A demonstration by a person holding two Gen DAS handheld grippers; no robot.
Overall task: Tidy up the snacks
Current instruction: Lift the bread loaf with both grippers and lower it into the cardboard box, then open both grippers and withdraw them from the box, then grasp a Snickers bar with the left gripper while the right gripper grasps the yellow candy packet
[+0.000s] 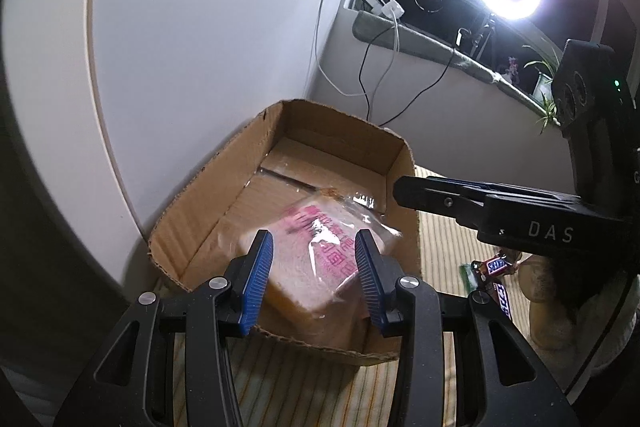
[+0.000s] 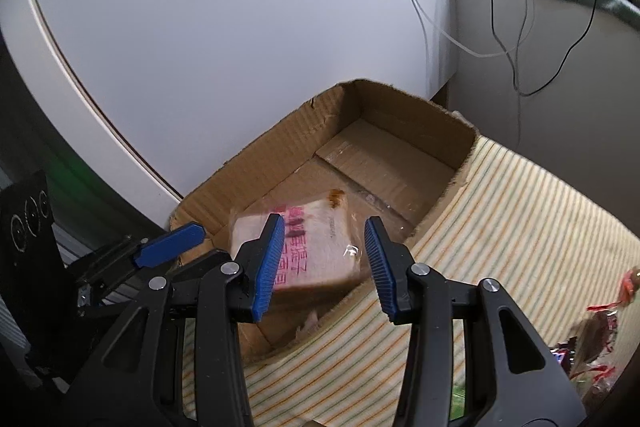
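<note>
Both sets of fingers stood part-open and empty, as far as I could judge. The left gripper [image 1: 314, 279] hung over the box's [image 1: 208, 195] near rim. The right gripper [image 2: 320, 267] hung over the box's right wall, near that same end. The bread [image 1: 312, 259] lay inside the box at its near end, tilted and blurred, below and just beyond both pairs of fingers, its long side running away toward the box's far wall. Neither hand looked clearly nearer to it. More snacks [image 1: 494, 265] lay right of the box, nearer the right gripper.
</note>
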